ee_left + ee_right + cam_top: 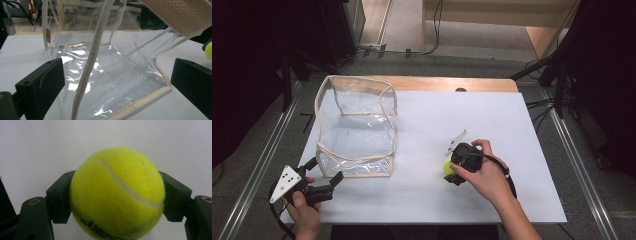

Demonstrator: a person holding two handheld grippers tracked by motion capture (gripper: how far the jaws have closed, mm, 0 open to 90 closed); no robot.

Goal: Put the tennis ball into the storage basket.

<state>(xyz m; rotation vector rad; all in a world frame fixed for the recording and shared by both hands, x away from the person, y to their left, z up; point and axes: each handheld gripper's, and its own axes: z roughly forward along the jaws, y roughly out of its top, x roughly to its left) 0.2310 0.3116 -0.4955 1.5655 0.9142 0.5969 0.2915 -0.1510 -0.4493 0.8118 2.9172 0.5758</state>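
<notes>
tennis ball [117,195] clamped between right tongs [455,167], beside clear bag [356,127]

Black grippers [324,181] — dotted grey plate [283,183], trailing cables

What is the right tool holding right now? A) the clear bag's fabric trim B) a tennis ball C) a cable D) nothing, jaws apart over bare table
B: in the right gripper view the yellow tennis ball sits squeezed between the two black jaws of the right tool, and the high view shows that tool at the ball, well apart from the clear bag.
</notes>
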